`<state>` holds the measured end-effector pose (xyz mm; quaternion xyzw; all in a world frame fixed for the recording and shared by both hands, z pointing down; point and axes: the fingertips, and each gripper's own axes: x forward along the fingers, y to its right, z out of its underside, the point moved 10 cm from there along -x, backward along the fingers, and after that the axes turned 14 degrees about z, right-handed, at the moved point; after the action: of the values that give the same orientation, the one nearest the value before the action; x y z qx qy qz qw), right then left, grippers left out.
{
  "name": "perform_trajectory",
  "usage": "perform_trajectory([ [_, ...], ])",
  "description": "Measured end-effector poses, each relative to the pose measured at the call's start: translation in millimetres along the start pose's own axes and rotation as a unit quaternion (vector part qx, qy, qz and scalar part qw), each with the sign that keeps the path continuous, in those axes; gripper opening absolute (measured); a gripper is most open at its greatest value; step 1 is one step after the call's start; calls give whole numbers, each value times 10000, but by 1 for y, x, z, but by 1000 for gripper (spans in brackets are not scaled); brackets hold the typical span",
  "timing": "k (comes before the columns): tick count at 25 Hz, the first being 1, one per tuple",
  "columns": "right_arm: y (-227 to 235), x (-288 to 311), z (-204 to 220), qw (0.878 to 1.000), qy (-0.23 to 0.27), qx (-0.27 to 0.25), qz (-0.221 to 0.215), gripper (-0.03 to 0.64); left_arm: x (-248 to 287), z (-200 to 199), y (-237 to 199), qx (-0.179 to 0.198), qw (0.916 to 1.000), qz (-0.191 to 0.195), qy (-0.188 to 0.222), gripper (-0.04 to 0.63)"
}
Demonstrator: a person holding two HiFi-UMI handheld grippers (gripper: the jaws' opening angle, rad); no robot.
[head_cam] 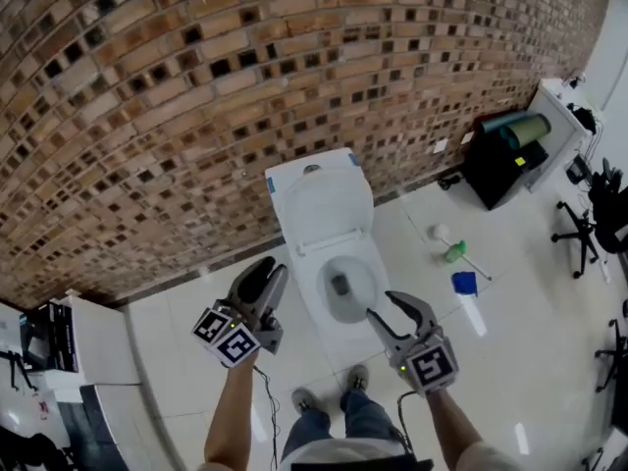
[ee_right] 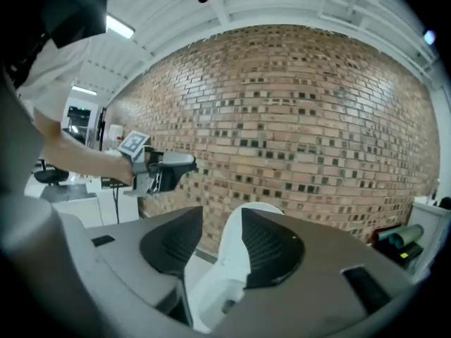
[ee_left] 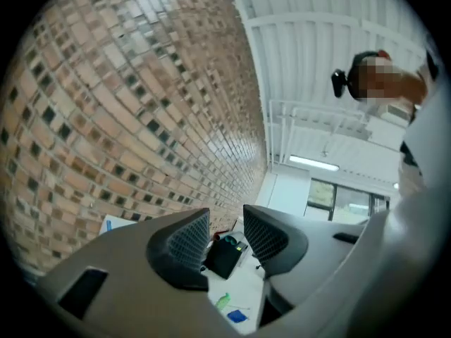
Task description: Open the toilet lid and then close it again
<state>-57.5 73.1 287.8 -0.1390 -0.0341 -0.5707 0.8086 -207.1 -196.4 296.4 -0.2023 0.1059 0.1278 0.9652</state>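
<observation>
One toilet lid [head_cam: 324,204] stands raised against the brick wall [head_cam: 177,86], with the bowl [head_cam: 345,285] open below (the right gripper view's own jaws cover much of it); left gripper [head_cam: 270,271] and right gripper [head_cam: 383,305] flank the bowl in mid-air, each with jaws parted and gripping nothing.

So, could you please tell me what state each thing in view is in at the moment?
Toilet lid: raised, leaning back.
Toilet bowl: uncovered.
Left gripper: open, nothing between its fingers.
Right gripper: open, nothing between its fingers.
Green bottle: on the floor, apparently lying on its side.
</observation>
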Motion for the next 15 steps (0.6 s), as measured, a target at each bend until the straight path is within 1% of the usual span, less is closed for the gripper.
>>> perform_trajectory([
  [1,-8,-2,-9,9999,39,87,-64,181,-7,-7,21,264,9994,4,-206,144],
  [3,-29,-8,-26,9995,91,219,-206,181,-25,-21,58,767,9952,-2,-603,144],
  [5,-47,-14,-40,9987,113,289,-401,181,-42,-34,89,1168,9894,-21,-858,144],
  [7,-62,-18,-51,9976,117,354,-578,181,-58,-46,112,1480,9835,-63,-1040,144],
  [9,-77,-20,-60,9965,155,456,-690,181,-73,-54,127,1820,9748,-185,-1277,144],
  [11,-89,-23,-67,9956,205,513,-762,181,-84,-59,136,2184,9630,-306,-1547,144],
  [12,-94,-25,-71,9954,218,512,-782,181,-89,-61,140,2312,9579,-367,-1662,144],
  [13,-99,-28,-73,9953,229,502,-801,181,-94,-62,143,2382,9547,-413,-1735,144],
  [15,-108,-32,-76,9947,289,497,-851,181,-103,-64,147,2420,9540,-421,-1718,144],
])
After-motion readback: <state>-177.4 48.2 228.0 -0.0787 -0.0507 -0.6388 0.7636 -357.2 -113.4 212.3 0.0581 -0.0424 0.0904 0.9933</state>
